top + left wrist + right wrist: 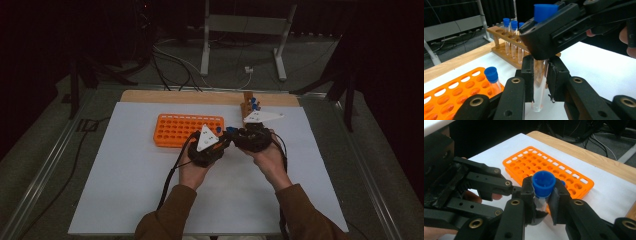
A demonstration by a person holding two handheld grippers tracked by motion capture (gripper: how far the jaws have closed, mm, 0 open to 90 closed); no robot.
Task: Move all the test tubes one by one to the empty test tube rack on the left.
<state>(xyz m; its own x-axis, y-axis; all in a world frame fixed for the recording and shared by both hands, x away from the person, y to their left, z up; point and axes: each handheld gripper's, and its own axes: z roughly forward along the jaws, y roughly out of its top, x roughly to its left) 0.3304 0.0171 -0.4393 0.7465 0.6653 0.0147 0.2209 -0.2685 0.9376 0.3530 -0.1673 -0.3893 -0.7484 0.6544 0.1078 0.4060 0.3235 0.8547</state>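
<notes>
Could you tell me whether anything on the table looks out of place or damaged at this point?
Nothing looks spilled or broken. One blue-capped tube is off both racks, gripped by the left gripper at its glass and the right gripper at its cap. One tube leans in the orange rack.

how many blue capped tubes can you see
5: three stand in the wooden rack at and; one stands in the orange rack at; one is held between both tools. Others may be hidden behind the tools.
</notes>
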